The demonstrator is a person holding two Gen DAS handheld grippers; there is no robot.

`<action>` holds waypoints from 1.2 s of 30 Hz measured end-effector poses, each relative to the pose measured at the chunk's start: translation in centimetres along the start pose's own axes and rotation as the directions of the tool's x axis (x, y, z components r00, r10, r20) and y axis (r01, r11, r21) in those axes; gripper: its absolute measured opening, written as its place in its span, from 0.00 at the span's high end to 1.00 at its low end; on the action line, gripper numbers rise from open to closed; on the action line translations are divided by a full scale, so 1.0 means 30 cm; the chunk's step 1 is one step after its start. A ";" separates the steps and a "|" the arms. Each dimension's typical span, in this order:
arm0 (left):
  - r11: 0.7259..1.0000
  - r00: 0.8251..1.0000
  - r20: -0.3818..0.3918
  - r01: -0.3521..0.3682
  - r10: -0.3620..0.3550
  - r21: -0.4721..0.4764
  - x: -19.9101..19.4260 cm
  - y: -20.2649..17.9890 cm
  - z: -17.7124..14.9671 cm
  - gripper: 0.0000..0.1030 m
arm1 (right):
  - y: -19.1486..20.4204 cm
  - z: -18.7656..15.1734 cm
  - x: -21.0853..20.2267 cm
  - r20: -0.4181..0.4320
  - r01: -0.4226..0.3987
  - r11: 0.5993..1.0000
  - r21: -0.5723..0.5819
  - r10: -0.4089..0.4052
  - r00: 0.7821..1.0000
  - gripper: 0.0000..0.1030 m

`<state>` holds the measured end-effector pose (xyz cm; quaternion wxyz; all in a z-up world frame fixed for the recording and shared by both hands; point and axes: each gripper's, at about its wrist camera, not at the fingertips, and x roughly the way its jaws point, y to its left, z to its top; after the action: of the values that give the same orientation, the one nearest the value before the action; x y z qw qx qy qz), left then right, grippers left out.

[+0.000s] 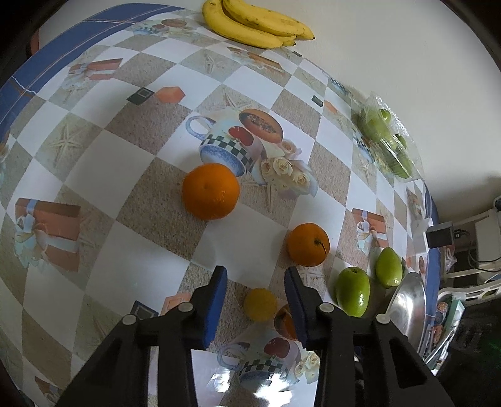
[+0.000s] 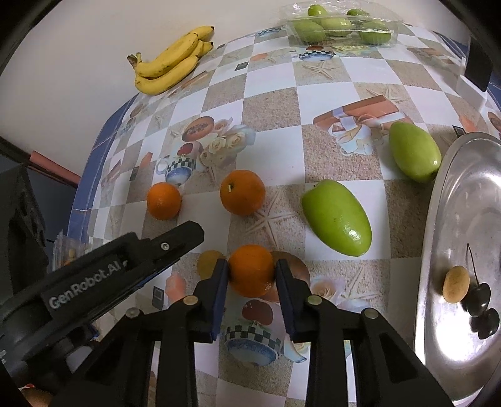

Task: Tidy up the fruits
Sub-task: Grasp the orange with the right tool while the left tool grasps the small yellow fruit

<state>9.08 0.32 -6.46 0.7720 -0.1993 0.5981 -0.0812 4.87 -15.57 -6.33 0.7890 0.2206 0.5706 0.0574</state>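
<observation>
My right gripper is shut on an orange just above the tablecloth. My left gripper is open, with a small yellow fruit lying between its fingers; it also shows in the right wrist view. Two more oranges lie on the table, seen also in the left wrist view. Two green fruits lie beside a steel plate that holds a small tan fruit and dark cherries.
A bunch of bananas lies at the table's far edge by the wall. A clear plastic pack of green fruits sits at the back. A dark small box stands at the right edge. The left gripper's body reaches in at left.
</observation>
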 end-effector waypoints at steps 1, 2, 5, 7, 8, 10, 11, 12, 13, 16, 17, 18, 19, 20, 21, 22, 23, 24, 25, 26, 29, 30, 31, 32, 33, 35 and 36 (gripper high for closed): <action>1.000 1.000 -0.003 0.000 0.000 0.000 0.002 0.000 0.000 0.61 | -0.001 0.000 -0.013 0.008 0.003 1.000 0.003 -0.003 1.000 0.69; 1.000 1.000 -0.006 -0.001 0.001 0.002 0.005 -0.001 0.000 0.62 | -0.002 0.000 -0.021 0.014 0.008 1.000 0.003 -0.008 1.000 0.69; 1.000 1.000 -0.013 -0.007 0.007 0.012 0.012 -0.007 -0.005 0.63 | -0.010 -0.002 -0.043 0.025 0.030 1.000 0.008 -0.030 0.999 0.69; 1.000 1.000 -0.018 -0.012 0.012 0.017 0.017 -0.011 -0.008 0.64 | -0.019 -0.002 -0.047 0.022 0.029 0.999 0.021 -0.029 0.999 0.69; 1.000 1.000 -0.021 -0.013 0.013 0.019 0.021 -0.012 -0.009 0.65 | -0.024 -0.004 -0.051 0.022 0.025 0.999 0.030 -0.026 0.999 0.69; 1.000 1.000 -0.027 -0.015 0.016 0.027 0.024 -0.016 -0.012 0.66 | -0.031 -0.004 -0.060 0.025 0.027 0.999 0.039 -0.028 0.999 0.69; 0.999 0.999 -0.029 -0.016 0.017 0.031 0.026 -0.019 -0.014 0.67 | -0.033 -0.004 -0.062 0.026 0.029 0.999 0.039 -0.030 0.999 0.69; 0.999 0.999 -0.034 -0.014 0.016 0.037 0.030 -0.025 -0.017 0.68 | -0.034 -0.005 -0.063 0.027 0.030 0.999 0.041 -0.031 0.999 0.69; 0.999 0.999 -0.037 -0.013 0.014 0.041 0.033 -0.028 -0.019 0.69 | -0.038 -0.005 -0.065 0.026 0.029 0.999 0.045 -0.030 0.999 0.69; 0.999 0.999 -0.046 -0.014 0.017 0.053 0.039 -0.036 -0.025 0.70 | -0.049 -0.009 -0.066 0.020 0.030 0.998 0.060 -0.031 0.999 0.69; 0.998 0.999 -0.048 -0.017 0.019 0.056 0.040 -0.038 -0.026 0.70 | -0.051 -0.010 -0.067 0.020 0.032 0.998 0.062 -0.033 0.999 0.69; 0.998 0.998 -0.049 -0.022 0.025 0.060 0.043 -0.040 -0.028 0.70 | -0.054 -0.011 -0.068 0.020 0.032 0.997 0.064 -0.033 0.999 0.69; 0.998 0.998 -0.050 -0.026 0.029 0.062 0.045 -0.041 -0.029 0.70 | -0.057 -0.011 -0.069 0.019 0.029 0.997 0.068 -0.031 0.999 0.69; 0.998 0.998 -0.053 -0.031 0.034 0.063 0.047 -0.042 -0.031 0.70 | -0.062 -0.011 -0.070 0.019 0.024 0.997 0.073 -0.026 0.999 0.69; 0.997 0.998 -0.056 -0.035 0.038 0.063 0.051 -0.042 -0.033 0.70 | -0.064 -0.011 -0.072 0.019 0.023 0.997 0.077 -0.024 1.000 0.69; 0.997 0.997 -0.059 -0.038 0.042 0.063 0.055 -0.041 -0.035 0.71 | -0.068 -0.011 -0.074 0.020 0.023 0.997 0.080 -0.025 0.999 0.69; 0.997 0.997 -0.062 -0.039 0.043 0.064 0.056 -0.041 -0.036 0.72 | -0.069 -0.011 -0.075 0.021 0.023 0.996 0.082 -0.025 0.999 0.69; 0.997 0.997 -0.065 -0.039 0.043 0.064 0.060 -0.042 -0.037 0.72 | -0.072 -0.011 -0.075 0.020 0.021 0.996 0.084 -0.023 1.000 0.69; 0.997 0.997 -0.067 -0.038 0.043 0.066 0.062 -0.043 -0.038 0.73 | -0.073 -0.011 -0.075 0.020 0.020 0.996 0.085 -0.022 1.000 0.69; 0.997 0.997 -0.065 -0.041 0.046 0.070 0.061 -0.046 -0.040 0.73 | -0.075 -0.011 -0.075 0.018 0.019 0.996 0.087 -0.020 1.000 0.69; 0.996 0.997 -0.064 -0.046 0.050 0.075 0.059 -0.049 -0.041 0.74 | -0.079 -0.013 -0.076 0.015 0.012 0.996 0.090 -0.014 1.000 0.69; 0.996 0.997 -0.063 -0.045 0.050 0.075 0.058 -0.049 -0.040 0.74 | -0.079 -0.013 -0.076 0.015 0.011 0.996 0.091 -0.012 1.000 0.69; 0.996 0.997 -0.061 -0.044 0.049 0.075 0.056 -0.050 -0.040 0.74 | -0.080 -0.013 -0.077 0.016 0.009 0.996 0.092 -0.011 1.000 0.69; 0.996 0.997 -0.059 -0.044 0.048 0.075 0.055 -0.051 -0.040 0.74 | -0.080 -0.013 -0.079 0.017 0.007 0.996 0.093 -0.008 1.000 0.69; 0.996 0.997 -0.054 -0.043 0.048 0.074 0.050 -0.051 -0.039 0.74 | -0.081 -0.014 -0.081 0.018 0.005 0.996 0.094 -0.006 1.000 0.69; 0.997 0.998 -0.041 -0.039 0.042 0.074 0.037 -0.053 -0.036 0.74 | -0.085 -0.013 -0.088 0.024 -0.004 0.995 0.101 0.002 1.000 0.69; 0.997 0.999 -0.028 -0.035 0.037 0.075 0.024 -0.056 -0.034 0.74 | -0.086 -0.013 -0.093 0.027 -0.008 0.995 0.104 0.005 1.000 0.69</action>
<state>8.50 -1.69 -6.63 0.7714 -0.1582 0.6094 -0.0923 3.14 -18.73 -5.07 0.7839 0.2641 0.5613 0.0271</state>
